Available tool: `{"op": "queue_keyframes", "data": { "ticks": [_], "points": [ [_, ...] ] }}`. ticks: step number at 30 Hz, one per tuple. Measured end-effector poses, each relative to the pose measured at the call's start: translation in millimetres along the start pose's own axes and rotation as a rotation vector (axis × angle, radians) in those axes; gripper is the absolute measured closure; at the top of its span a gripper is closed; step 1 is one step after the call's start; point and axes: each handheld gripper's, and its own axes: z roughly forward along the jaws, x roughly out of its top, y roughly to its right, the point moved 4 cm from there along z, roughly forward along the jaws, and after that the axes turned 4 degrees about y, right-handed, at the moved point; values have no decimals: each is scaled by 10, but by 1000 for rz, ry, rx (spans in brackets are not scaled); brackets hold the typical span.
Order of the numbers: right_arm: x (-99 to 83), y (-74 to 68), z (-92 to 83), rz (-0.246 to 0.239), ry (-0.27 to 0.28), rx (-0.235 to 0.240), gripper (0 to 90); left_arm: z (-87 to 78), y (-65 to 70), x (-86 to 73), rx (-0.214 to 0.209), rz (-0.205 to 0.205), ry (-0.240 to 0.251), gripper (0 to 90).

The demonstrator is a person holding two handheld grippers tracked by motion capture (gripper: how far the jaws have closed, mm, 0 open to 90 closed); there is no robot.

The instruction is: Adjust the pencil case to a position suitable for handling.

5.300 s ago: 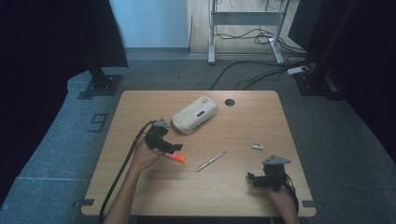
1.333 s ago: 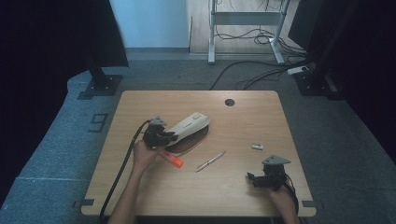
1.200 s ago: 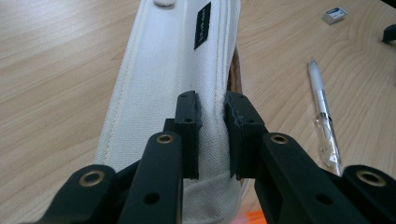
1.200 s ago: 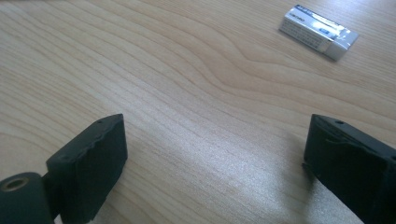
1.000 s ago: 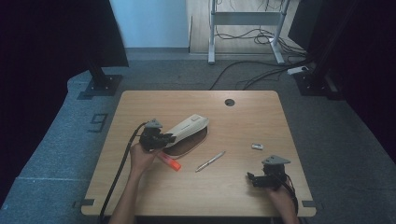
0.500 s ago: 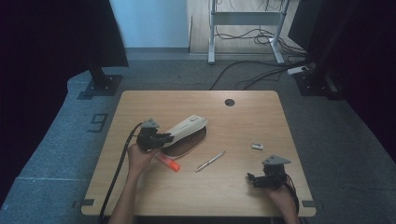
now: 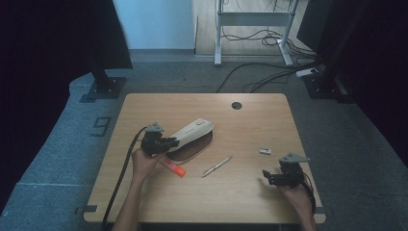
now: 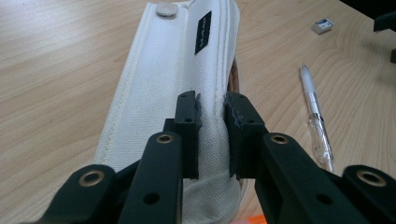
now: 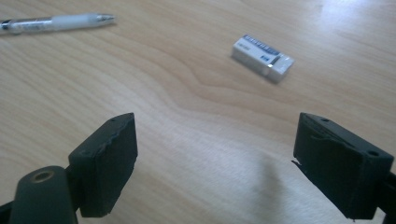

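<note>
The white canvas pencil case (image 7: pixel 188 136), long and zip-edged, sits left of the wooden table's (image 7: pixel 250 207) middle, its flap end lifted and pinched in the left gripper (image 8: pixel 212 116), whose black jaws press a fold of the fabric between them. At about 5 o'clock from the case lies a clear plastic pen (image 7: pixel 216 166); a small orange marker (image 7: pixel 173 168) lies just below the case. The right gripper (image 9: pixel 215 154) hovers near the table's 4 o'clock corner, jaws spread wide though just closing a little, nothing between them. A small white eraser (image 9: pixel 263 60) lies beyond it at 12 o'clock.
</note>
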Motion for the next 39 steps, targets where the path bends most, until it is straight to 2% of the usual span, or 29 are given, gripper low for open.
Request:
{"op": "queue_keyframes", "data": {
  "ticks": [4,8,13,20,26,39],
  "points": [
    [42,62,34,4,-1,-7,135,-1,-2,0,-2,1,2,760],
    [73,114,66,-14,-19,-29,140,-1,-1,-2,-3,3,1,759],
    [151,193,102,-21,-20,-29,170,-1,2,-2,-3,5,1,758],
    [276,304,206,-10,-17,3,233,0,3,-2,-3,11,2,757],
    [329,352,325,-31,-39,31,286,1,6,-4,-3,14,1,756],
    [384,409,529,-66,-77,42,301,3,15,-5,0,20,-2,755]
  ]
}}
